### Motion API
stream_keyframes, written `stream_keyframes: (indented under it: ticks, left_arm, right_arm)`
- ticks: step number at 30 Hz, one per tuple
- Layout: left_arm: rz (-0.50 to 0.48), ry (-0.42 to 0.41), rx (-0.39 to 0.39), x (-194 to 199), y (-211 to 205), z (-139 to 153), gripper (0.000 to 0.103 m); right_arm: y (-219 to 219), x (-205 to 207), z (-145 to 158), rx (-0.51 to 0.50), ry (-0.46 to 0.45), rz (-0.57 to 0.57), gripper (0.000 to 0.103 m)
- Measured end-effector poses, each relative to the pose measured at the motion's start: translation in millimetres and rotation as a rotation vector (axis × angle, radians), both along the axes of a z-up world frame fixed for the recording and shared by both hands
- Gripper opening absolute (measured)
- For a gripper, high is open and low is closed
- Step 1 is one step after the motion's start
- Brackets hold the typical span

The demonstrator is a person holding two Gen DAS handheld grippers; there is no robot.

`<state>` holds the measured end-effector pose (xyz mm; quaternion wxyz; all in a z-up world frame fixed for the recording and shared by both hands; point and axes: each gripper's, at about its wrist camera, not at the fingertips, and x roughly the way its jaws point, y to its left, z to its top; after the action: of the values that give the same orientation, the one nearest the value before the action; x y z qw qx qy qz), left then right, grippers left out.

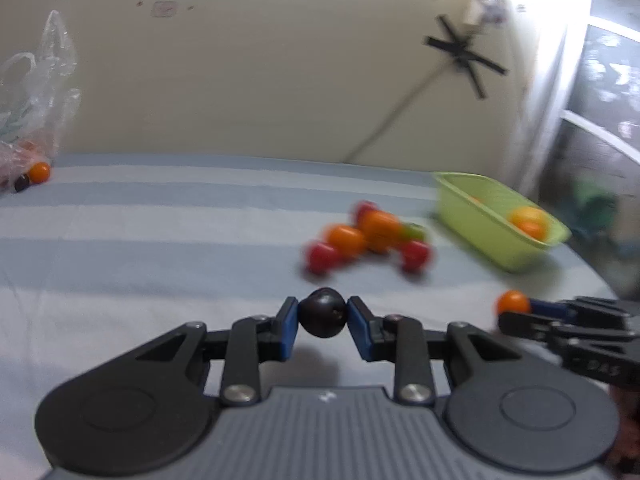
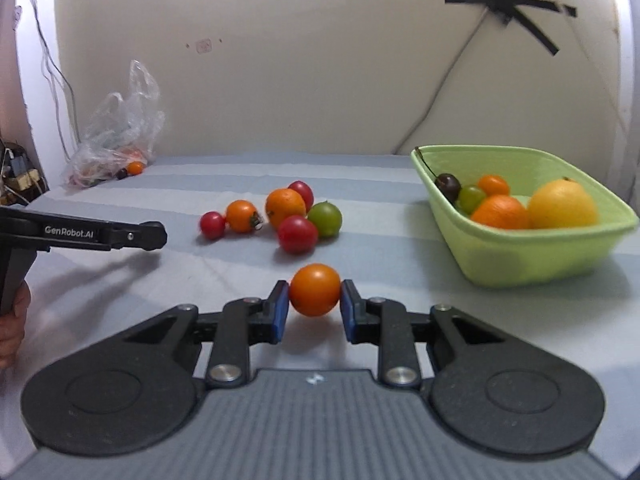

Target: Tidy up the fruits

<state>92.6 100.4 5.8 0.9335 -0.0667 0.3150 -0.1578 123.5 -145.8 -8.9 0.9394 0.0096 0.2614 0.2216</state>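
My left gripper is shut on a small dark round fruit, its blue pads pressing both sides just above the striped cloth. My right gripper is shut on a small orange tomato; the same tomato shows at the right edge of the left wrist view. A loose cluster of red, orange and green fruits lies ahead on the cloth. To the right, a light green basket holds an orange, a yellow fruit, a green grape and a dark cherry.
A crumpled clear plastic bag with a few small fruits by it sits at the back left against the cream wall. The left gripper's arm and a hand reach in from the left. Black tape and a cable cross the wall.
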Motion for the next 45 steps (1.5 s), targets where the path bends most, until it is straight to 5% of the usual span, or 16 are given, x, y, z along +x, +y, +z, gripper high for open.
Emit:
stream_keyframes:
  ticks: [9,17,38,45]
  left_arm:
    - [-0.133,0.021,-0.001,-55,-63,-6,0.027]
    - [-0.063,0.027,0.081,-65,-94,-9,0.029]
    - [-0.015,0.015,0.139,-72,-99,-9,0.052]
    - [-0.016,-0.007,0.161,-74,-95,-11,0.055]
  right_arm:
    - [-26,-64,-9,0.053,-0.016,-0.025,0.03]
    - [-30,-80,-15,0.033,-0.025,-0.054,0.031]
    - [-29,-96,-20,0.026,-0.035,-0.068,0.033]
    - [-28,-98,-23,0.007,-0.045,-0.059,0.042]
